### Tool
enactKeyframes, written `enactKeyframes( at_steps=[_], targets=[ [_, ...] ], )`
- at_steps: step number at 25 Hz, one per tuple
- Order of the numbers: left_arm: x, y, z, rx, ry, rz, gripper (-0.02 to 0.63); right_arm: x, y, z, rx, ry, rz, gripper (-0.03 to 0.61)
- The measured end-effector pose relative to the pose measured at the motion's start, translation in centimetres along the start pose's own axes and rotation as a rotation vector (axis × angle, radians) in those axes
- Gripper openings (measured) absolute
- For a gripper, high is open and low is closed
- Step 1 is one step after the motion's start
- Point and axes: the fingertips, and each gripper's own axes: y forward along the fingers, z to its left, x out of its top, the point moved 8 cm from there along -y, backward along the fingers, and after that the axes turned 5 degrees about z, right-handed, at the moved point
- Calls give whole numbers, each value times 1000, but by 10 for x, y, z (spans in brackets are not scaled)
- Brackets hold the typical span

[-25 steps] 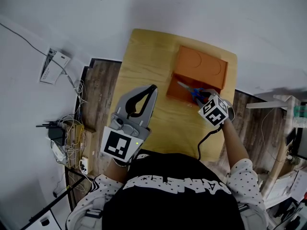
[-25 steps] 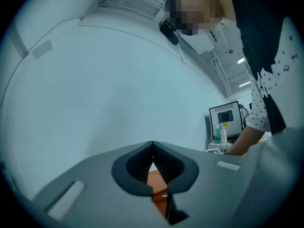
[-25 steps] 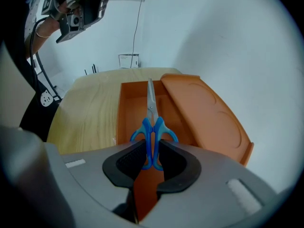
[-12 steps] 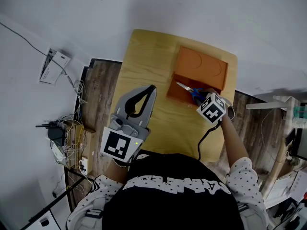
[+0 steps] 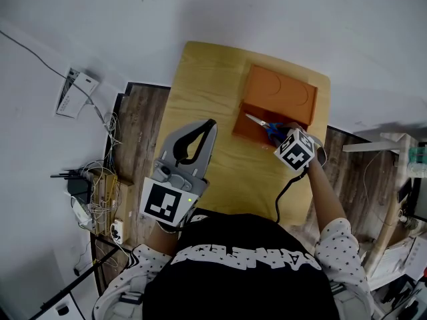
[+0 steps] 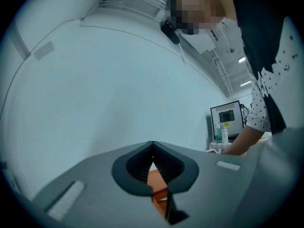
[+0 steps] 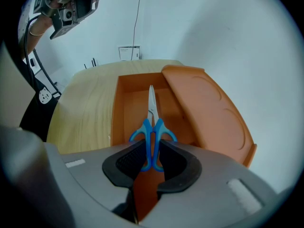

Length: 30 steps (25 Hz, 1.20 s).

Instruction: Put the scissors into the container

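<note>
Blue-handled scissors (image 5: 264, 126) hang over the open orange container (image 5: 248, 127) at the far right of the wooden table (image 5: 200, 85). My right gripper (image 5: 281, 136) is shut on their handles, blades pointing away over the box. In the right gripper view the scissors (image 7: 152, 133) sit clamped between the jaws, with the container's inside (image 7: 130, 109) below and its lid (image 7: 209, 108) leaning open to the right. My left gripper (image 5: 211, 123) hovers over the table's near left part, shut and holding nothing. The left gripper view shows the left gripper (image 6: 152, 146) shut, a strip of the orange container (image 6: 158, 186) behind it.
Cables and a power strip (image 5: 90, 199) lie on the floor left of the table, below a white wall box (image 5: 75, 91). A white stand (image 5: 393, 145) is at the right. A monitor (image 6: 229, 118) and bottles show far off in the left gripper view.
My right gripper has shifted slightly left and away with the scissors, carrying the blades further over the container. The left gripper has stayed where it was.
</note>
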Motion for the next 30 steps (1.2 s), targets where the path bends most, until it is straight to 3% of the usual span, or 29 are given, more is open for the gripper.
enactKeyframes(
  at_steps=[8,19,22,25,30],
  targets=[
    [1,1,-7,-15,56,21,2,-1,2,-1,1,-1,2,106],
    [2,-3,-9,-2,55,26,2,-2,-3,0,-32,23,-34,117],
    [3,-3,-11,-9,55,25,1,-4,-8,1,-63,57,-74,92],
    [4,-3,-15,-19,54,22,2,-6,-20,2,-110,112,-144,14],
    [8,0,-27,-33,41,21,2,-14,-51,5,-190,224,-292,14]
  ],
)
